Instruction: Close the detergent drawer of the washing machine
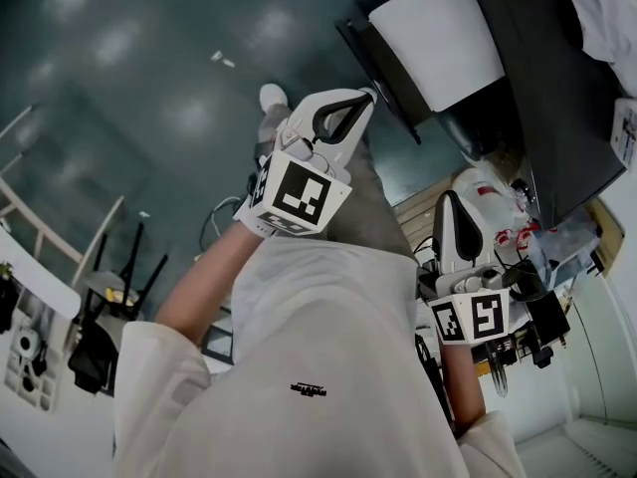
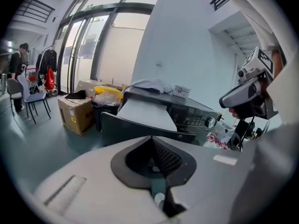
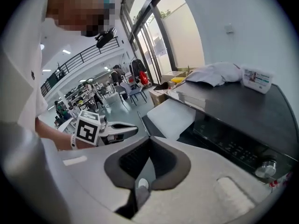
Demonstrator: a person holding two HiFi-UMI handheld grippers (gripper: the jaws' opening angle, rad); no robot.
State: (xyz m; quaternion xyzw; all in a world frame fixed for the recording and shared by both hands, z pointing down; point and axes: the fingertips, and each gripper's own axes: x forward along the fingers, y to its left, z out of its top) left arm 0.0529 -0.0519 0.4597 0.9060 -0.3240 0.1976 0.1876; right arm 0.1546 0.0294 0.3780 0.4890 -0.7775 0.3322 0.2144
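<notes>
Two grippers hang in front of one dark washing machine (image 1: 557, 118). The left gripper (image 1: 366, 98) and the right gripper (image 1: 450, 197) each have their jaws pressed together on nothing. The single white detergent drawer (image 1: 438, 38) juts out open (neither gripper touches it).

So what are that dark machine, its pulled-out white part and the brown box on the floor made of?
Washing machine: dark, smooth, faintly glossy top; painted metal or plastic, the sheen doesn't settle which.
Drawer: matte white, flat and even, probably plastic.
Box: brown cardboard, matte, with squared edges and a yellow mark on its side.
</notes>
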